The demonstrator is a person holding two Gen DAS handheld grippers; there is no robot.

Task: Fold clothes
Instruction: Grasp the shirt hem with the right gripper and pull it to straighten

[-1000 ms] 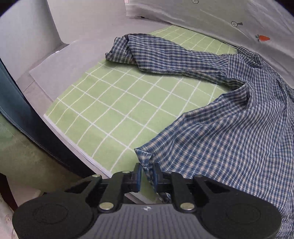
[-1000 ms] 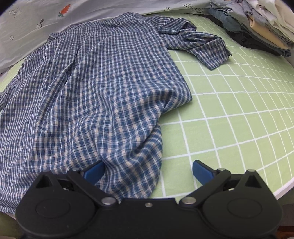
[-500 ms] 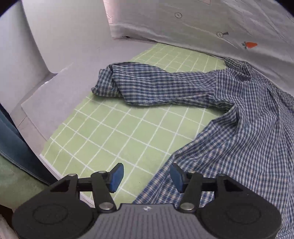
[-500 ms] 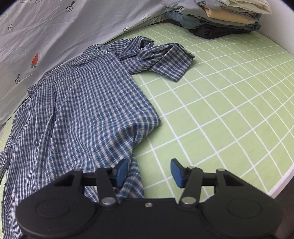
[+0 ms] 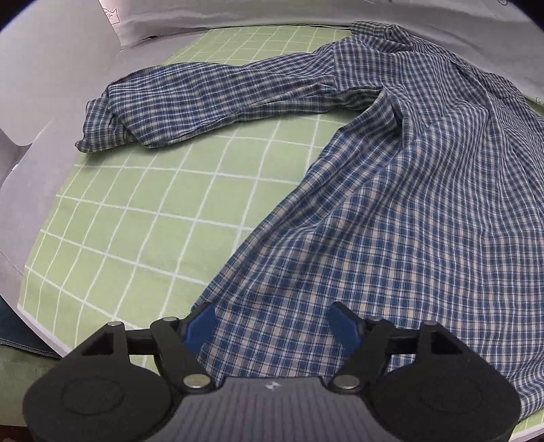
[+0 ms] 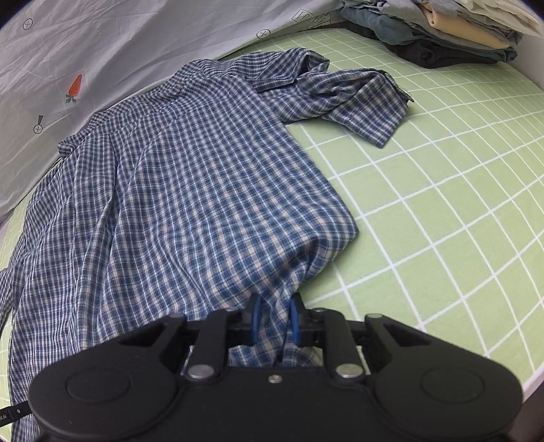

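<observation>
Together we had both grippers at the near hem of the shirt (image 5: 391,210), which lay spread on the green mat (image 5: 142,217) with its collar toward the far side. Our left gripper (image 5: 272,324) had its jaws spread wide, the blue pads (image 5: 202,323) on either side of a patch of hem; the left pad sat at the cloth's edge, and nothing was pinched between them. Our right gripper (image 6: 275,318) had its jaws drawn close together on a bunched fold of the hem, the plaid cloth squeezed between the pads (image 6: 255,314) and pulled into creases that fanned out toward the shirt's body.

From the left wrist we saw one sleeve (image 5: 204,102) stretched out to the left across the mat, its cuff end crumpled near the mat's edge beside a grey sheet (image 5: 51,85). From the right wrist we saw the other sleeve (image 6: 357,102) folded over on itself near the collar, lying on the mat to the right of the shirt's body.

Behind the shirt lay a pale cloth (image 6: 119,44) printed with a carrot (image 6: 74,86) and small symbols. A stack of folded clothes (image 6: 442,30) sat at the far right corner of the mat, well apart from the shirt.
</observation>
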